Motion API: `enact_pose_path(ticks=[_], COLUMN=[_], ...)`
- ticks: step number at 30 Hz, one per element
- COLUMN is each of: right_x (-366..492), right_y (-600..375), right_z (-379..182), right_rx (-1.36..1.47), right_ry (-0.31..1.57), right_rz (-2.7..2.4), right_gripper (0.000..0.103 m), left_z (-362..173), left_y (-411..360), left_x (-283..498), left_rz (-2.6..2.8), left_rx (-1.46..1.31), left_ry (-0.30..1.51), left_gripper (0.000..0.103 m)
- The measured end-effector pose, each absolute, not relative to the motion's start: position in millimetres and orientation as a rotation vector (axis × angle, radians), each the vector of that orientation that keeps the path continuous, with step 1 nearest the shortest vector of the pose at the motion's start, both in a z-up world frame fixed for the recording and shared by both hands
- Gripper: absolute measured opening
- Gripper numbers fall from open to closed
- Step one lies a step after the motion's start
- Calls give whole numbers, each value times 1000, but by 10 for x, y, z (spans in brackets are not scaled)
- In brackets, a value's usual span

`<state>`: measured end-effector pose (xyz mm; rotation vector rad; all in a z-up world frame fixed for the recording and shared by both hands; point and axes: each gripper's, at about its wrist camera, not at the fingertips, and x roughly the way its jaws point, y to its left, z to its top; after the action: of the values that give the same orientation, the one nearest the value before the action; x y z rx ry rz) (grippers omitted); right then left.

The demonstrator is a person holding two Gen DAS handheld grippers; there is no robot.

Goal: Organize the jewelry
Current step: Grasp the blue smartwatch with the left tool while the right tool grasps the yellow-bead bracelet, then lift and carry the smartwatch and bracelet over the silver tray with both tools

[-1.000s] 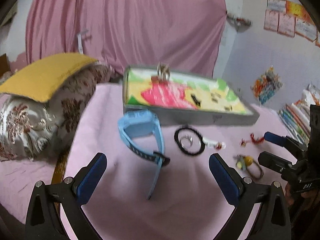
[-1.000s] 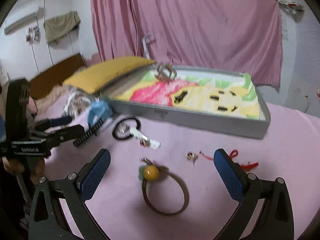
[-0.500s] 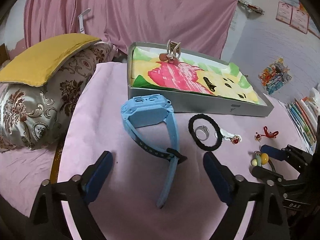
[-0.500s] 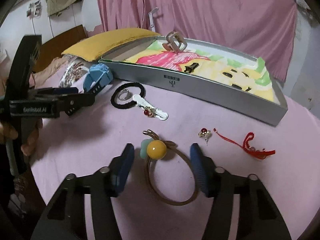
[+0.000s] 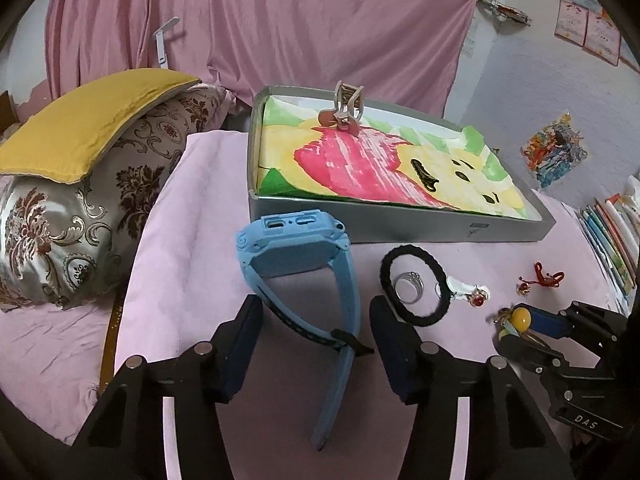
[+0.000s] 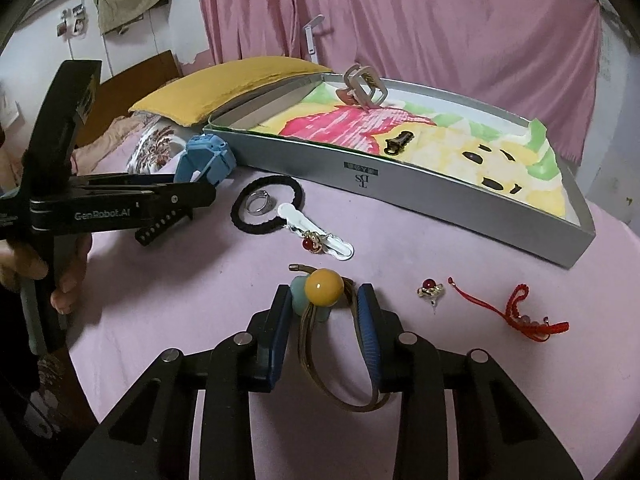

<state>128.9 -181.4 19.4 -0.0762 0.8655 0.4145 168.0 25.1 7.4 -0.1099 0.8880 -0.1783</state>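
Observation:
A blue watch lies on the pink cloth; my left gripper straddles its strap, jaws partly closed and a little apart from it. My right gripper has narrowed around a brown cord bracelet with a yellow bead; the pads flank the cord and contact is unclear. The grey tray with a colourful lining holds a beige claw clip and a dark hair clip. A black hair tie rings a silver ring; a white clip, an earring and a red string lie nearby.
A patterned pillow with a yellow cushion lies to the left of the tray. Pink curtain hangs behind. Books are stacked at the right edge. The person's hand holds the left gripper.
Both grippers moved forward and down and narrowed their jaws: the left around the watch strap, the right around the bead bracelet.

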Motion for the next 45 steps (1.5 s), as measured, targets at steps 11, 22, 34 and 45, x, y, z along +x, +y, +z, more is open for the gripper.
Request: enact_pose_path(ticks=[11,22,34,45], right_x=[1282,1277,1201,1141], right_y=[-1839,-1914,-2050,-2092], right_z=[185,207,312,675], right_rx=[-48,-6,60,79], right_ry=[865,838,728,540], right_rz=[421,415,366,358], right_gripper=[29,19,19,19], left_z=[74,96,146,572], left_y=[191,161,34,-22], left_x=[1653,1383,1133,1109], left_rz=[-175,-261,-306,-321], left_rx=[-84,-158,-171,-185], left_ry=[892,811,738,517], left_gripper=[31,11,11,11])
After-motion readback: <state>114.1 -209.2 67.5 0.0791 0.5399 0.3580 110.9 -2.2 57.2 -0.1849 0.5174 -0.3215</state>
